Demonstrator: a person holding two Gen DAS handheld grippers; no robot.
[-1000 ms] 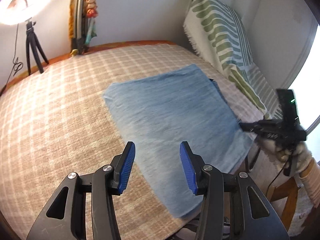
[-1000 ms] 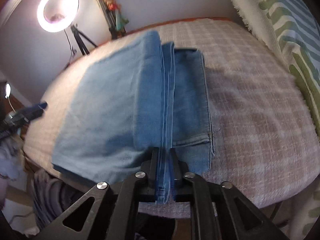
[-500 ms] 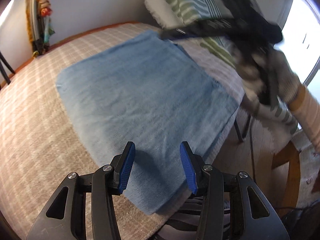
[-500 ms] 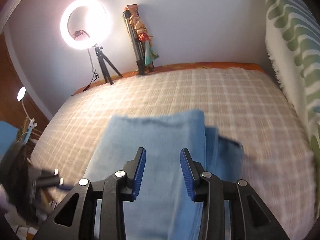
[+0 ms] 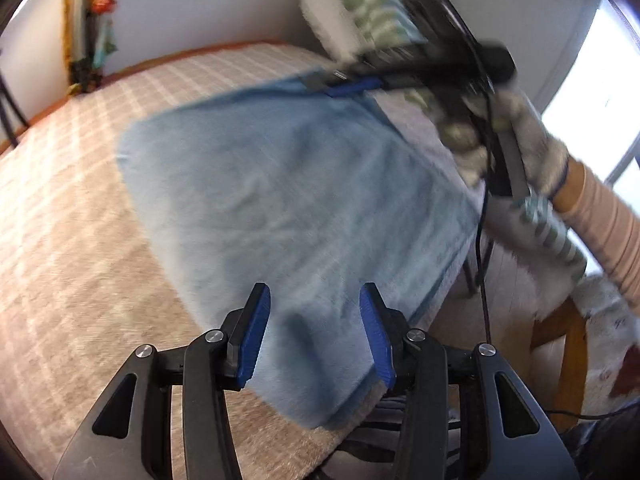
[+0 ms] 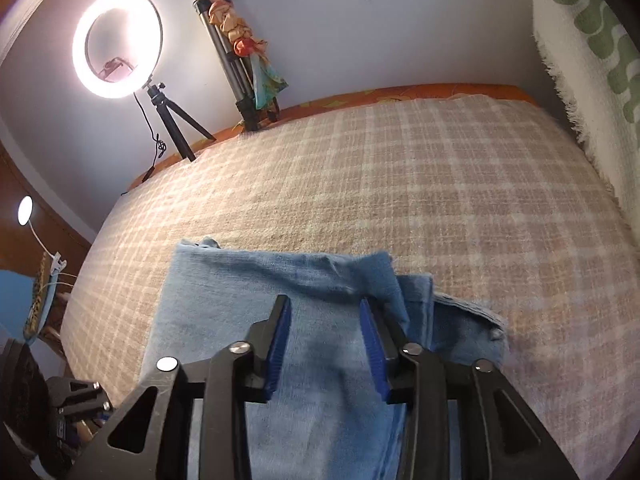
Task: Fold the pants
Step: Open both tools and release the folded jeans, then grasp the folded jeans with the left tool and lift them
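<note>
Fingers point(image 6: 280, 344) apart above folded pants point(image 6: 304, 280)

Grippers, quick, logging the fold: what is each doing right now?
Left gripper: open, empty, above the pants.
Right gripper: fingers have just been opening, nothing between them.

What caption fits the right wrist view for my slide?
Right tongs, just opened and empty, hover over folded blue pants on a checked bedspread, ring light behind.
</note>
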